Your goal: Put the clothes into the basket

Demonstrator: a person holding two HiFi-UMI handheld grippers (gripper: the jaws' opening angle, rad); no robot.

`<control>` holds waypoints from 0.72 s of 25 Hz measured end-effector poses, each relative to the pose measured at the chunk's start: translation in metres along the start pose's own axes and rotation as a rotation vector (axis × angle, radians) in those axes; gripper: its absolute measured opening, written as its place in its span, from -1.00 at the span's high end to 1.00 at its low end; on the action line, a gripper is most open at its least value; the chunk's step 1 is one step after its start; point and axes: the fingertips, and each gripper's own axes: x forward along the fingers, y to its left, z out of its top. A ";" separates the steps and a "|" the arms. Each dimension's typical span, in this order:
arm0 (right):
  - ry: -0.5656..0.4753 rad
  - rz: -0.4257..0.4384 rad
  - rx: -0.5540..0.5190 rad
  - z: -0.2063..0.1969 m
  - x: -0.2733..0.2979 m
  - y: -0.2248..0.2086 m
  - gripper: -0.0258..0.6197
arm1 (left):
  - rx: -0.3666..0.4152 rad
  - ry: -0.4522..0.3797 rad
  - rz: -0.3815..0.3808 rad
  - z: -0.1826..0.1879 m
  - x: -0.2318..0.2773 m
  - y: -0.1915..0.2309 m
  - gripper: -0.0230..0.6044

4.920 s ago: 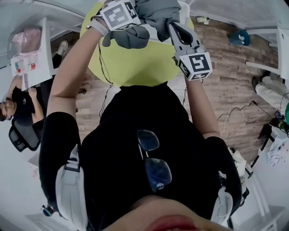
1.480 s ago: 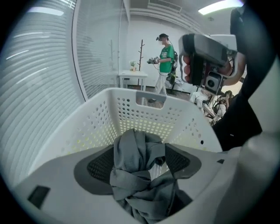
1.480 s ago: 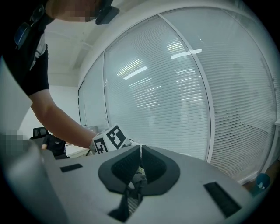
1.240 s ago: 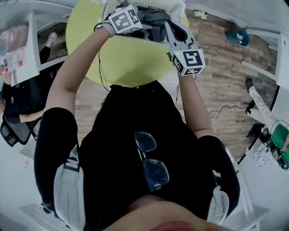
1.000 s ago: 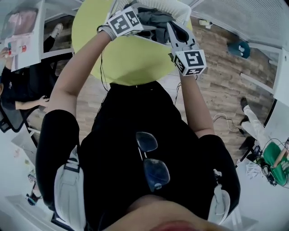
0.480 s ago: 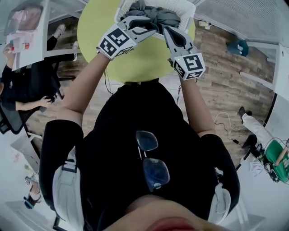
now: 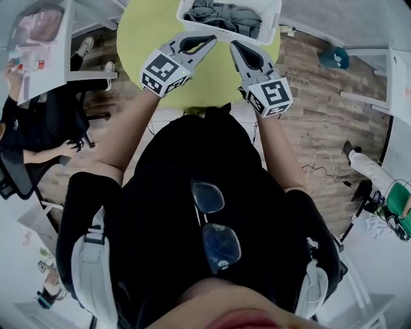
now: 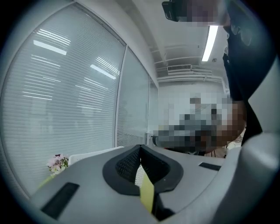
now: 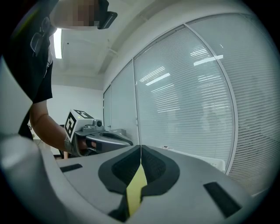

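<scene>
Clothes (image 7: 225, 14), a heap of dark grey fabric, lie inside the white slatted basket (image 7: 271, 26) at the far side of the round yellow-green table (image 7: 212, 80). The top edge of the head view cuts the basket off, so whether any cloth hangs over its far rim cannot be told.

Both tools are held clear of the basket, on the person's side of it and above the bare tabletop. Neither touches the cloth. The left tool (image 7: 212, 40) has just closed its jaws, and its own view (image 8: 140, 151) shows the pads meeting with nothing between them. The right tool (image 7: 233, 45) is likewise closed on itself and empty, its pads pressed together in its own view (image 9: 140, 151). That view also shows the left tool just beside it, with a glass wall hung with blinds (image 9: 192, 96) behind both.

No other garment shows on the table, so the placing step looks finished and the task appears close to done. If more clothes wait out of view, the next move would call for opening a tool and reaching for the next piece.
</scene>
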 end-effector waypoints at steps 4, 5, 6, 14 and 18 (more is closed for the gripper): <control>-0.019 -0.003 -0.010 0.006 -0.004 0.029 0.84 | 0.022 -0.067 0.026 0.009 -0.029 -0.010 0.89; -0.024 -0.004 -0.011 0.007 -0.005 0.035 0.84 | 0.032 -0.084 0.033 0.012 -0.035 -0.012 0.89; -0.029 -0.003 -0.011 0.009 -0.006 0.041 0.84 | 0.042 -0.098 0.039 0.013 -0.040 -0.015 0.89; -0.061 0.011 -0.004 0.018 -0.019 0.072 0.84 | 0.044 -0.130 0.026 0.012 -0.062 -0.038 0.89; -0.066 0.003 -0.010 0.019 -0.024 0.078 0.84 | 0.050 -0.133 0.025 0.011 -0.070 -0.044 0.89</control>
